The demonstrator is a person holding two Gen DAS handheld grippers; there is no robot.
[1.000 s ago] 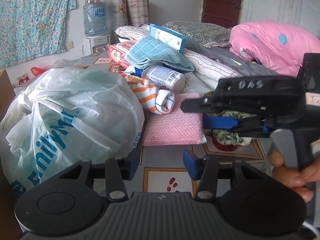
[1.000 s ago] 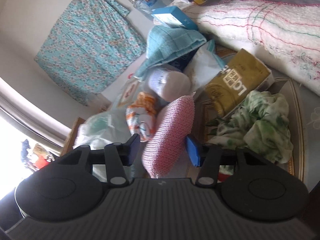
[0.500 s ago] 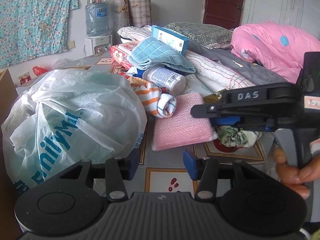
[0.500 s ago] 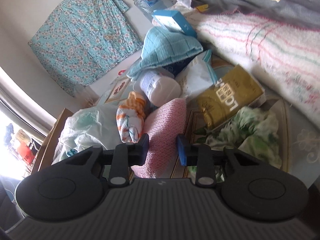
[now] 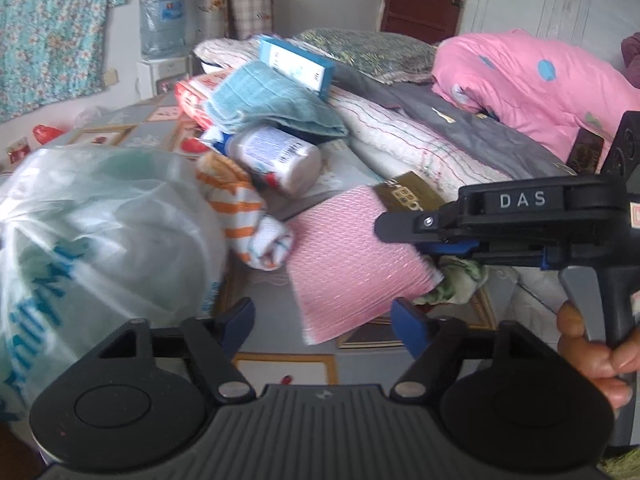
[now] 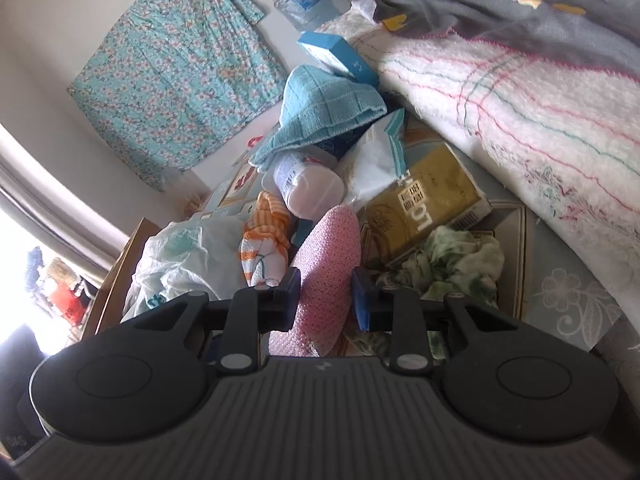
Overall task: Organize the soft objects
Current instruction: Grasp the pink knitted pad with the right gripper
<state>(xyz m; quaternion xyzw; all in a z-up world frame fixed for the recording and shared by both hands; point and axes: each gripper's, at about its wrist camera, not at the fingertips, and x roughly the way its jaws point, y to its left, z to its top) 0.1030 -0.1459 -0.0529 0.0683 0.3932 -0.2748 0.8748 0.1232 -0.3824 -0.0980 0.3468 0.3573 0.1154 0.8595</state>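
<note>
Pink sponge [image 6: 326, 276] now raised, lengthwise away

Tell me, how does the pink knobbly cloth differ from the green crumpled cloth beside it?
The pink cloth is flat, folded and pinched in the right gripper, its edge lifted; the green cloth is patterned, bunched up and lies free on the table. Both are soft fabric.

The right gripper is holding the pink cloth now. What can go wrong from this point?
1. The right gripper pinches only one edge of the pink cloth, so it may slip out.
2. The lifted cloth hangs beside the striped sock and white bottle and may drag them.
3. The left gripper, whose jaws have just been opening, is empty near the plastic bag and may snag it.
</note>
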